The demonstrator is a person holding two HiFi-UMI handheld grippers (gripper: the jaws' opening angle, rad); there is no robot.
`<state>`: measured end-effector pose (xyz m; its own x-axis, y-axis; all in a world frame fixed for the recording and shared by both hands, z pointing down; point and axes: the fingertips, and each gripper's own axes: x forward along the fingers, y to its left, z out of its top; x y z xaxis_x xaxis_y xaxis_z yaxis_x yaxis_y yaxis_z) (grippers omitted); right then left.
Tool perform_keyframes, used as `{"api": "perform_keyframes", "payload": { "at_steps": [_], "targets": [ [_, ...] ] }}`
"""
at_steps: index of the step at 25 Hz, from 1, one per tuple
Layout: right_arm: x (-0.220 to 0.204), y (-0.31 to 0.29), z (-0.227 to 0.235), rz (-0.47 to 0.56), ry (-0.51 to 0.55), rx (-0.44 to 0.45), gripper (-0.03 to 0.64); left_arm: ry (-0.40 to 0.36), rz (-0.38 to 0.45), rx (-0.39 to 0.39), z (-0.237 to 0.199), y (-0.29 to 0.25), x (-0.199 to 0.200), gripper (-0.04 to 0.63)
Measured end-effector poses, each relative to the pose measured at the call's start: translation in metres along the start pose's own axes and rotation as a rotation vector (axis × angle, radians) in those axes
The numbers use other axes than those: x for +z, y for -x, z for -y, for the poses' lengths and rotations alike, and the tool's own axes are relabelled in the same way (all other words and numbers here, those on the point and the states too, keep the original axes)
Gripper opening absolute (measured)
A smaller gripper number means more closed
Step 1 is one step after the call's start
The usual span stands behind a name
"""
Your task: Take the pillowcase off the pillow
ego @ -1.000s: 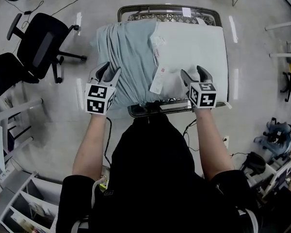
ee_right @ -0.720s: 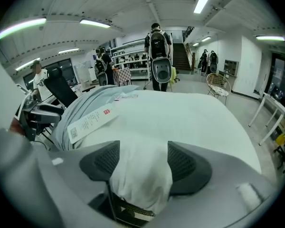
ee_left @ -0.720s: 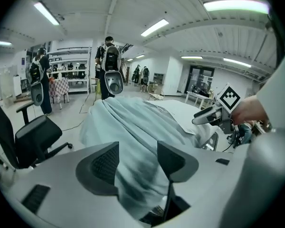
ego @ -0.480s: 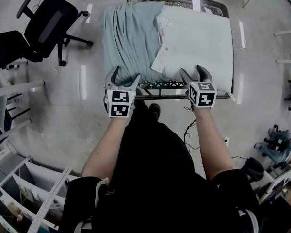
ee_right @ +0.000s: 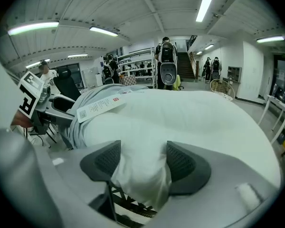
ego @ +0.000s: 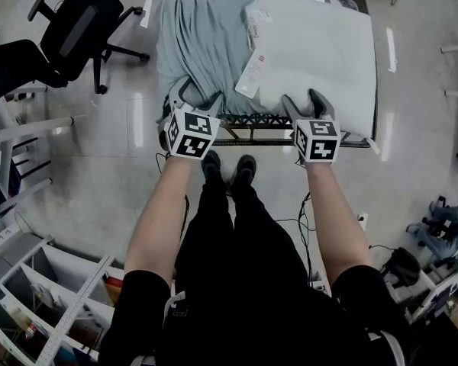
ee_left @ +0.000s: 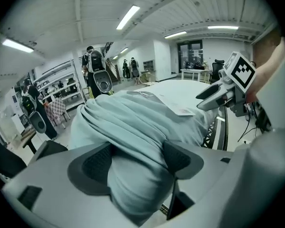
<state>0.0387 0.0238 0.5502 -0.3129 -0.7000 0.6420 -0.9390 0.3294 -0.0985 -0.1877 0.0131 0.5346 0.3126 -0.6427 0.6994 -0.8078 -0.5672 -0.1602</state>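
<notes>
A white pillow (ego: 313,44) lies on a wire-mesh table (ego: 252,120), with a long label (ego: 250,71) on its left side. The pale blue pillowcase (ego: 195,40) is bunched over the pillow's left end. My left gripper (ego: 197,97) is at the pillowcase's near corner. Its jaws have just been opening, and they stand wide with a fold of blue fabric (ee_left: 133,122) between them. My right gripper (ego: 305,101) is shut on the pillow's near corner (ee_right: 142,175), and the white stuffing is pinched between its pads.
A black office chair (ego: 76,29) stands on the floor left of the table. White shelving (ego: 53,296) is at the lower left, with cables and gear (ego: 443,227) at the right. People and shelves (ee_left: 52,103) are in the background.
My left gripper moved right and forward from beside the pillowcase onto its near corner, and its jaws opened wider. My right gripper kept its hold on the pillow's corner.
</notes>
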Motion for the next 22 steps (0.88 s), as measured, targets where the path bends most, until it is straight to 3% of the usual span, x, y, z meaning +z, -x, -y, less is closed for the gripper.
{"api": "perform_keyframes", "payload": {
  "at_steps": [6, 8, 14, 15, 18, 20, 22],
  "targets": [
    [-0.001, -0.002, 0.000, -0.006, -0.009, -0.024, 0.301, -0.022, -0.056, 0.016, 0.000, -0.010, 0.002, 0.327],
    [-0.001, -0.001, 0.001, -0.015, -0.021, -0.025, 0.301, -0.013, -0.053, 0.035, -0.002, 0.001, 0.000, 0.289],
    [0.001, 0.001, 0.002, -0.019, -0.036, -0.041, 0.302, 0.156, 0.002, 0.051, 0.004, 0.037, -0.009, 0.148],
    [0.001, 0.001, 0.002, -0.019, -0.036, -0.044, 0.302, 0.177, -0.001, 0.039, 0.011, 0.038, -0.010, 0.150],
    [0.001, 0.002, 0.002, -0.019, -0.034, -0.047, 0.302, 0.182, -0.037, 0.001, 0.032, 0.021, -0.014, 0.338],
    [0.001, 0.001, 0.002, -0.018, -0.031, -0.048, 0.302, 0.180, -0.063, 0.020, 0.030, 0.008, -0.017, 0.341],
    [0.001, 0.000, 0.001, -0.016, -0.029, -0.046, 0.302, 0.178, -0.072, 0.041, 0.021, 0.003, -0.019, 0.283]
  ]
}}
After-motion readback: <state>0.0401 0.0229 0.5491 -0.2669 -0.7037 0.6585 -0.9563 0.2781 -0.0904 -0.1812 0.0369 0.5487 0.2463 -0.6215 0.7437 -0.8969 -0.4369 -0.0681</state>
